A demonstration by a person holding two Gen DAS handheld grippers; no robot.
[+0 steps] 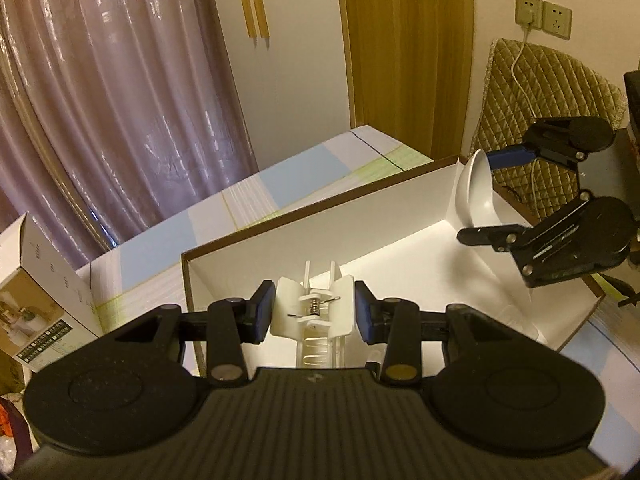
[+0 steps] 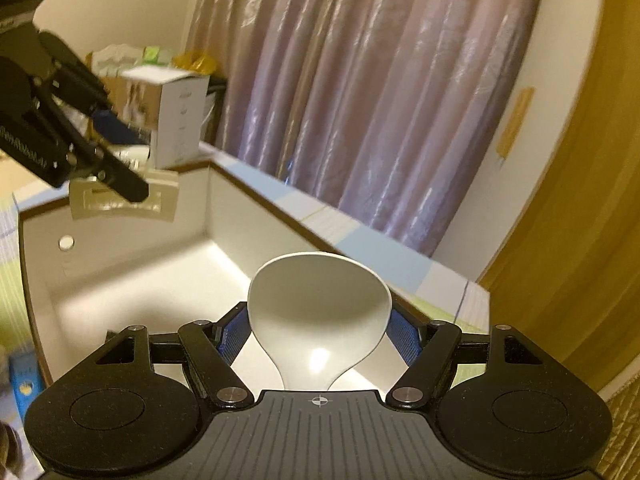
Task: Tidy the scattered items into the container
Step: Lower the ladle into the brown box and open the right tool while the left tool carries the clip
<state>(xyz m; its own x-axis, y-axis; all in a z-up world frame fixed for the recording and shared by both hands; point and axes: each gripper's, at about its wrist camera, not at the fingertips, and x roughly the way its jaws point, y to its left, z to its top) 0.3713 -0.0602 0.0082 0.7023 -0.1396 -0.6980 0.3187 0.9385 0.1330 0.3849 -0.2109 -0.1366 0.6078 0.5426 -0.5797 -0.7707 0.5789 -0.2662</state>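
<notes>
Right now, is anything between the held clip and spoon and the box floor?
Nothing visible. The left tool holds the hair clip and the right tool the spoon over the bare box floor.

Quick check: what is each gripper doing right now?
Left gripper: shut on the white plastic hair claw clip.
Right gripper: shut on the white ceramic spoon.

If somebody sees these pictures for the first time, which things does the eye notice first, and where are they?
First comes the white hair clip, pinched between the blue pads of the left gripper above the open white box. Next is the big white spoon, clamped at its bowl in the right gripper and hanging over the far end of the same box. Behind both hangs a shiny mauve curtain.
</notes>
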